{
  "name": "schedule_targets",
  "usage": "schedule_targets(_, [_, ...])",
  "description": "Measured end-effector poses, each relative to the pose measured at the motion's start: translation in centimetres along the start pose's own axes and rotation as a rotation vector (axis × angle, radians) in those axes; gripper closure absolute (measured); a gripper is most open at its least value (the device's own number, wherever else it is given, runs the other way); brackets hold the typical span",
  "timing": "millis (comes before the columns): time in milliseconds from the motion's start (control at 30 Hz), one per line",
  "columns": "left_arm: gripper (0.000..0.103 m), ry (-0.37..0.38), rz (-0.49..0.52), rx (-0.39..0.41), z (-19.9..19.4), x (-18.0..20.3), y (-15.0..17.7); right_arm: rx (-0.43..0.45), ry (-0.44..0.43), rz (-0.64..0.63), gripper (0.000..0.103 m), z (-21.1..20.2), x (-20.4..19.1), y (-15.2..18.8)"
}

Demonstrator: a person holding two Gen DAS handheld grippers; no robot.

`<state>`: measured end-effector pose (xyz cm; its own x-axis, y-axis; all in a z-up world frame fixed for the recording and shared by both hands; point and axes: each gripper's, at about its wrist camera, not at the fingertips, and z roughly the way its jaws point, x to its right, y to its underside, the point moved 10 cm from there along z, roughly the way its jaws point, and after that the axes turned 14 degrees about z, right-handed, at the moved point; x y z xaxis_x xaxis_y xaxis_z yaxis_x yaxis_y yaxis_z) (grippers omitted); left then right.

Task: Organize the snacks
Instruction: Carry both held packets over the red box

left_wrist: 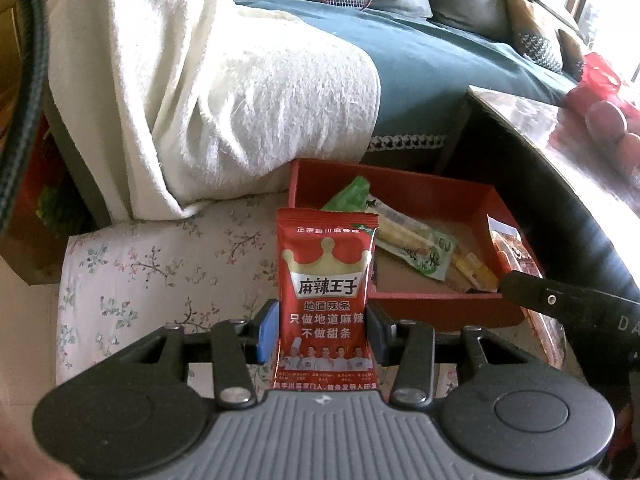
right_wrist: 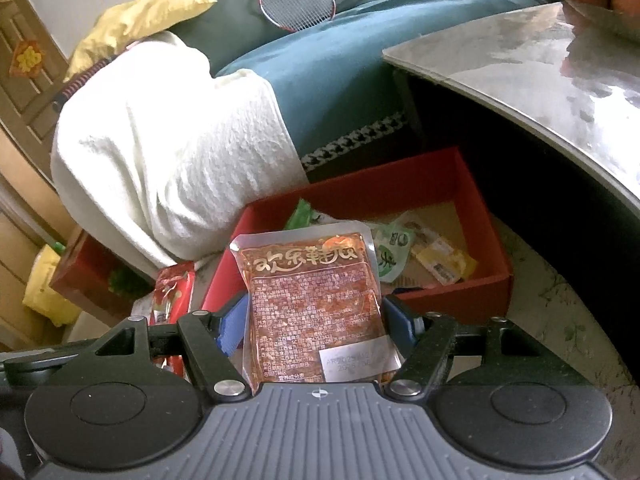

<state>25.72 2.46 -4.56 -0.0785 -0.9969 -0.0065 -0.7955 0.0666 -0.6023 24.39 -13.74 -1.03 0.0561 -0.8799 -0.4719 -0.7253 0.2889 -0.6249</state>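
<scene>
My left gripper [left_wrist: 322,330] is shut on a red spicy-strip packet [left_wrist: 326,276] with a gold crown, held upright just left of a red box [left_wrist: 400,190]. The box holds a green packet [left_wrist: 348,196], a bamboo-shoot packet [left_wrist: 416,246] and a yellow packet [left_wrist: 474,270]. My right gripper [right_wrist: 314,322] is shut on a clear orange packet [right_wrist: 312,296] of red snack, held above the near left corner of the red box [right_wrist: 472,288]. The left hand's red packet [right_wrist: 174,292] shows at the left in the right wrist view.
The box sits on a floral cloth [left_wrist: 160,264]. A white blanket [left_wrist: 200,92] drapes a teal sofa [left_wrist: 440,64] behind. A glossy table [right_wrist: 540,92] with red fruit [left_wrist: 604,120] stands to the right. A badminton racket [right_wrist: 298,6] lies on the sofa.
</scene>
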Motion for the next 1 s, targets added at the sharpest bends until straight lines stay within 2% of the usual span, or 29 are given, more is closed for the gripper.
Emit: schedule_targets(1000, [0.065,-0.016,0.018,0.027,0.7,0.2,-2.7,0.031,0.012,0.016,0.026,1.1,0.0,-1.8])
